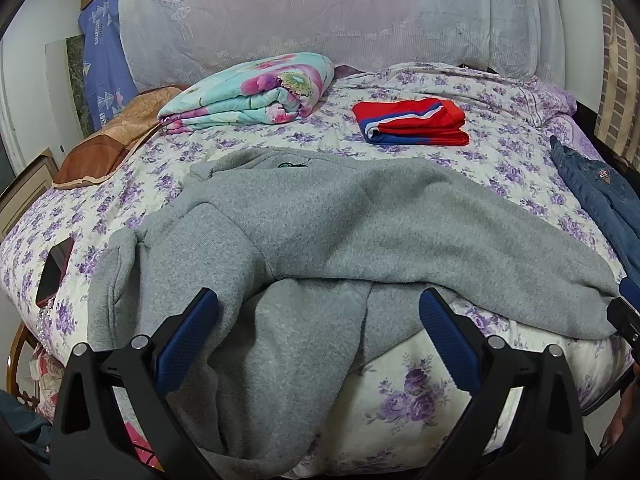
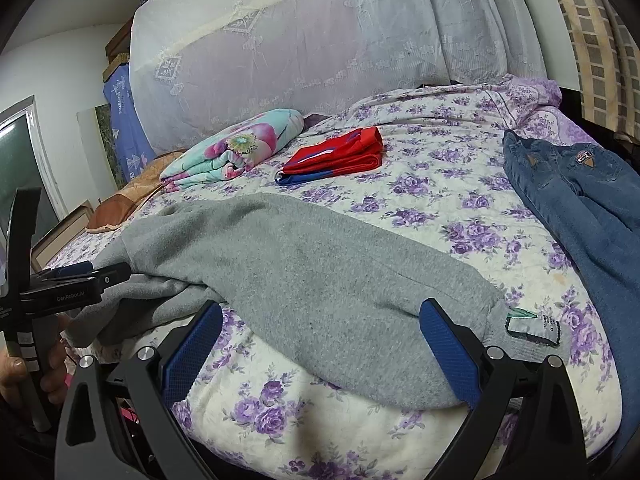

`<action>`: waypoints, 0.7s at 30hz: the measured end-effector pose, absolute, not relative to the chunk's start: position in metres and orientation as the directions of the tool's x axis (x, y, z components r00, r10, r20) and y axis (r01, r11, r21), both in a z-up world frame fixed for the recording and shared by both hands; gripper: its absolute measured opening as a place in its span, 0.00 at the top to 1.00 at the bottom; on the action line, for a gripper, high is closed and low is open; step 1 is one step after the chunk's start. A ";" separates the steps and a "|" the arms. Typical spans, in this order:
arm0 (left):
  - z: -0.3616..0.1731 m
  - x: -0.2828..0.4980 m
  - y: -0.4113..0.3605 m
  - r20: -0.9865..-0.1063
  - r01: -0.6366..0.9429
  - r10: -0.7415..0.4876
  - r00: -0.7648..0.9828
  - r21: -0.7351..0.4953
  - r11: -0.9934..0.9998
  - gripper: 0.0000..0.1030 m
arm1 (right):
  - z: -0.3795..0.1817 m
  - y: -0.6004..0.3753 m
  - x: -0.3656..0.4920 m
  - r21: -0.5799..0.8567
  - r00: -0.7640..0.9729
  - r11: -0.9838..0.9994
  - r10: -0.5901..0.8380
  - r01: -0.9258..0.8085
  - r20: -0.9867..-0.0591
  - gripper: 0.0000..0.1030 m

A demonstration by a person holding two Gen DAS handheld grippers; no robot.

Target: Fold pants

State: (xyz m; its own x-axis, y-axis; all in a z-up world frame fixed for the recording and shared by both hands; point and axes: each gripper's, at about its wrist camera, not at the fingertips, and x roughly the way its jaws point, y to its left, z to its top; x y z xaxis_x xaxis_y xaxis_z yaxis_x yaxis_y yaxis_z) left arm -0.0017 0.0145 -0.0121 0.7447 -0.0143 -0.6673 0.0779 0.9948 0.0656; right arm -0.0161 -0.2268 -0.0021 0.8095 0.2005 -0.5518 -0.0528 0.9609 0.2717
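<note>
One pair of grey sweatpants sprawled across the near edge of the bed, one leg spilling over that edge. One pair of blue jeans along the right edge. One folded red, white and blue garment out past the middle of the bed, and one folded floral blanket toward the far left corner. One brown-orange pillow at the left edge, one red-cased phone nearer on that same edge. Two grippers: the left gripper spread wide, the right gripper likewise.
</note>
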 end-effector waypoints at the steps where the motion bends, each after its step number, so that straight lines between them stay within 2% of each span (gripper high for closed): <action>1: -0.012 -0.001 0.015 -0.668 0.078 -0.014 0.744 0.065 0.995 0.05 | -0.002 -0.227 -0.016 0.271 0.809 0.961 0.201 -0.053 -0.552 0.03; 21: -0.013 -0.001 0.015 -0.668 0.078 -0.014 0.744 0.066 0.995 0.05 | -0.006 -0.226 -0.011 0.282 0.795 0.958 0.217 -0.060 -0.566 0.03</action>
State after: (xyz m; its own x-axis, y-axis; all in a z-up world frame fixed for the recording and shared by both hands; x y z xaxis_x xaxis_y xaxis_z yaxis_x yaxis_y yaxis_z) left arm -0.0010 0.0146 -0.0130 0.7441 -0.0139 -0.6679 0.0780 0.9948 0.0662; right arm -0.0112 -0.2262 -0.0062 0.7953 0.2168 -0.5661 -0.0604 0.9576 0.2818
